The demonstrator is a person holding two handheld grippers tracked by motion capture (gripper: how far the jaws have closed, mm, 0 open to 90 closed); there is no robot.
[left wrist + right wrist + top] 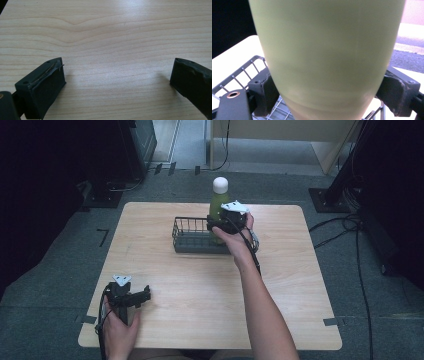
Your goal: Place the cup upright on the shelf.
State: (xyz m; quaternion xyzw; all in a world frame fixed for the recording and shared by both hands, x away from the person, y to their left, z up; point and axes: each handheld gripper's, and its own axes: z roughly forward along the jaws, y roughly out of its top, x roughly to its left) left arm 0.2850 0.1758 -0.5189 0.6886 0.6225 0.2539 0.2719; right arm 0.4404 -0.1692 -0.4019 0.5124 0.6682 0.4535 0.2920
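The green bottle point(324, 55) is seen upright in the wire basket point(187, 240), flanked by the right gripper point(327, 92) (jaws parted, pads apparently slackened).

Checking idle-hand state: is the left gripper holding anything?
No, the left gripper stands wide open with bare wooden table between its jaws.
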